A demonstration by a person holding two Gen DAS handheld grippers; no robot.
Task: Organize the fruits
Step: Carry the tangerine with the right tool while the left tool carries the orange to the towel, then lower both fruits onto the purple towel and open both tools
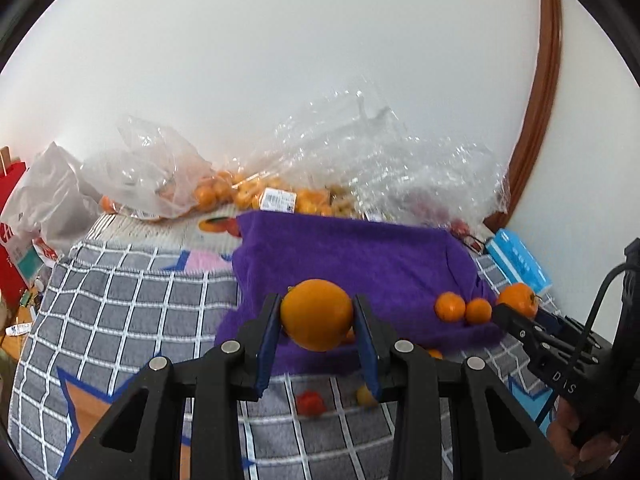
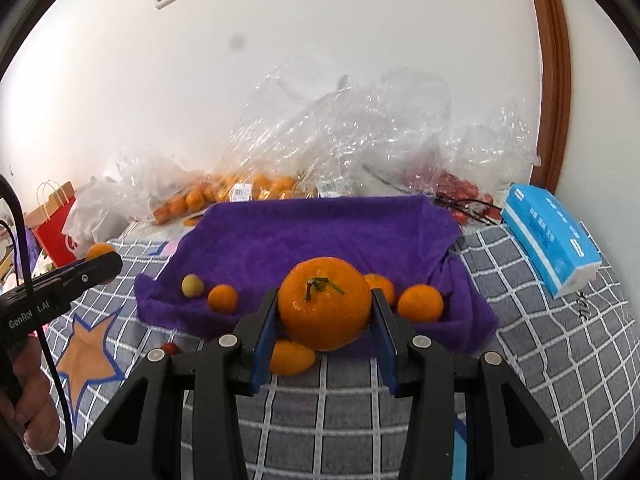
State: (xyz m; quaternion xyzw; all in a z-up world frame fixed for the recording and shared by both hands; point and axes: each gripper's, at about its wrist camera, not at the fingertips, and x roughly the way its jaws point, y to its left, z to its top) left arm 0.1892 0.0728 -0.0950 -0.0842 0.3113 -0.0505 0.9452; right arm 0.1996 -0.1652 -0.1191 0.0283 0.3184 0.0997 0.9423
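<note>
left tool (image 1: 316,316) clamped on smooth orange (image 1: 316,314) | right tool (image 2: 325,306) clamped on stemmed orange (image 2: 324,303) | both fruits above purple towel (image 2: 320,232) ahead of me | I should keep grips gentle, lower slowly beside small oranges (image 2: 420,303)

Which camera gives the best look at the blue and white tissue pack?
The right wrist view: the blue and white tissue pack lies whole and sharp on the checked grey cloth. In the left wrist view the pack sits small at the edge, blurred.
</note>
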